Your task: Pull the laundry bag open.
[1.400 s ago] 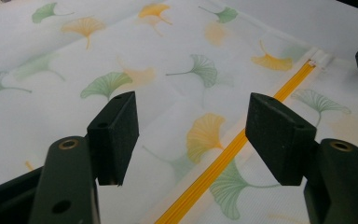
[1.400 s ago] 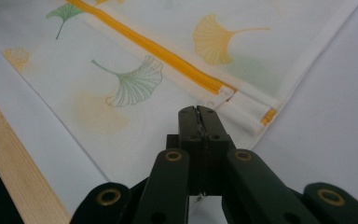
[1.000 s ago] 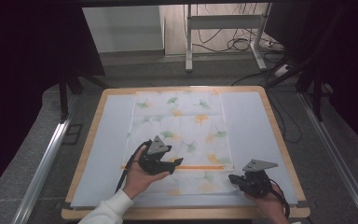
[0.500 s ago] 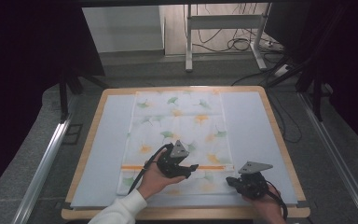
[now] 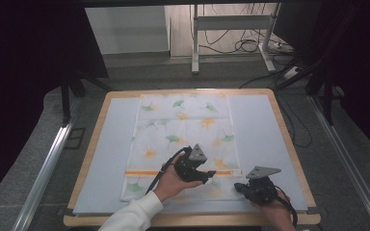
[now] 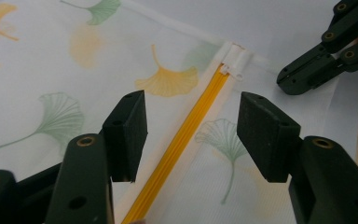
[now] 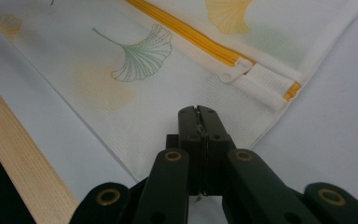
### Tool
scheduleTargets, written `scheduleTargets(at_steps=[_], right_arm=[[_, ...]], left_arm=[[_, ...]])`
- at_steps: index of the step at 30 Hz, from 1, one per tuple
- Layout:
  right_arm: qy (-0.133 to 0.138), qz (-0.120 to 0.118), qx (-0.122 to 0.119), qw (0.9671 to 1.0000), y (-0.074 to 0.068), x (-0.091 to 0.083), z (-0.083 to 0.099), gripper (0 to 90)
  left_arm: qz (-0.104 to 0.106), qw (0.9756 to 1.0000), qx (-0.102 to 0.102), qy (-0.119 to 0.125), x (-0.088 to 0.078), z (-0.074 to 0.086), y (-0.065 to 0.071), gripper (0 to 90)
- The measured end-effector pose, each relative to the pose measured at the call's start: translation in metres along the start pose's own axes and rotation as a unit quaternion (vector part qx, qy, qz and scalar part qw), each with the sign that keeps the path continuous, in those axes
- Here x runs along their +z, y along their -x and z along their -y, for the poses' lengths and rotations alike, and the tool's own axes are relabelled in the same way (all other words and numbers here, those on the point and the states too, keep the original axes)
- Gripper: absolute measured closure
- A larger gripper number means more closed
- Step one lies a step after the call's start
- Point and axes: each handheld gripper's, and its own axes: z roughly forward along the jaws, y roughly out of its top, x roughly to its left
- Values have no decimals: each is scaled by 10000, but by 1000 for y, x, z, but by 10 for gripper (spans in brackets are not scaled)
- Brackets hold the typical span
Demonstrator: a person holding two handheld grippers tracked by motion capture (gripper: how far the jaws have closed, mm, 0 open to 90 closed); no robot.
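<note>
A white mesh bag (image 5: 183, 139) printed with green and orange leaves lies flat in the middle of the table (image 5: 101, 139), its orange zipper (image 5: 173, 172) running left to right across its near part. The left gripper (image 5: 207, 176) hovers over the zipper near its right end; its 2 jaws stand apart, astride the orange line without touching it, and they have just been closing a little. The white zipper pull (image 6: 235, 63) sits at the right end, beyond those jaws. The right gripper (image 5: 238, 186) rests at the bag's near right corner, jaws pressed together; whether they pinch the cloth edge I cannot tell.
</note>
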Motion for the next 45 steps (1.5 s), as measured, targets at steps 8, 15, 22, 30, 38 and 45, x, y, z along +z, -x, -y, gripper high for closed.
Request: scheduleTargets(at_steps=[8,15,22,30,38,45], right_arm=[[-45,-14,14,10000,1,2,0,887],[-38,-19,23,10000,1,2,0,887],[-30,-18,22,10000,2,2,0,887],[-27,-24,32,10000,2,2,0,886],[-38,-28,57,10000,2,2,0,886],[-42,-24,61,10000,1,2,0,886]], left_arm=[[51,9999,107,-6,8,-3,6,431],[102,9996,261,-27,11,-6,11,450],[222,9993,281,-84,23,-13,14,474],[249,9984,444,-241,39,-18,16,497],[296,9972,561,-398,56,-19,17,514],[213,9967,594,-506,58,-20,7,535]])
